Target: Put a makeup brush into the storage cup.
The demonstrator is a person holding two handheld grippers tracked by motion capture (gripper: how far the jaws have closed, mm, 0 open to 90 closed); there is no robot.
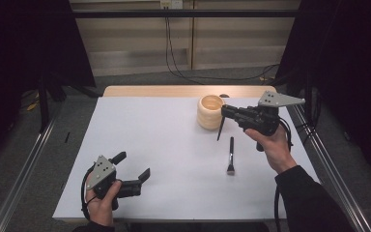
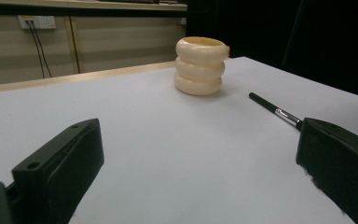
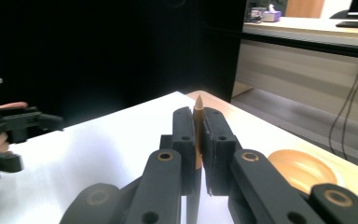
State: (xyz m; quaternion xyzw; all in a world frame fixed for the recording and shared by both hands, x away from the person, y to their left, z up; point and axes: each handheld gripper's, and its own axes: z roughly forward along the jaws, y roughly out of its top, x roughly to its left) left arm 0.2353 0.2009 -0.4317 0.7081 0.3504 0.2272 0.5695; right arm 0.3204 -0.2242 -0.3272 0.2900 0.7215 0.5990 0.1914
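The right gripper, clamped on a thin brush, hangs at the cream holder's three o'clock (interior unseen), while the left gripper gapes empty over open tabletop.

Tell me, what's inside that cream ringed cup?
From above, the cream cup looks hollow, with nothing sticking out. Its bottom is hidden by the wall, and the right gripper overlaps its rim.

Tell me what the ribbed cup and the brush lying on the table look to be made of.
The ribbed cup: cream, smooth and matte with a soft sheen, three rounded rings stacked; probably moulded plastic or silicone, though glazed ceramic cannot be ruled out. The brush on the table: slim black handle with a shiny silver band in the left gripper view, so likely painted wood or plastic with a metal ferrule; its bristles are too small to judge.
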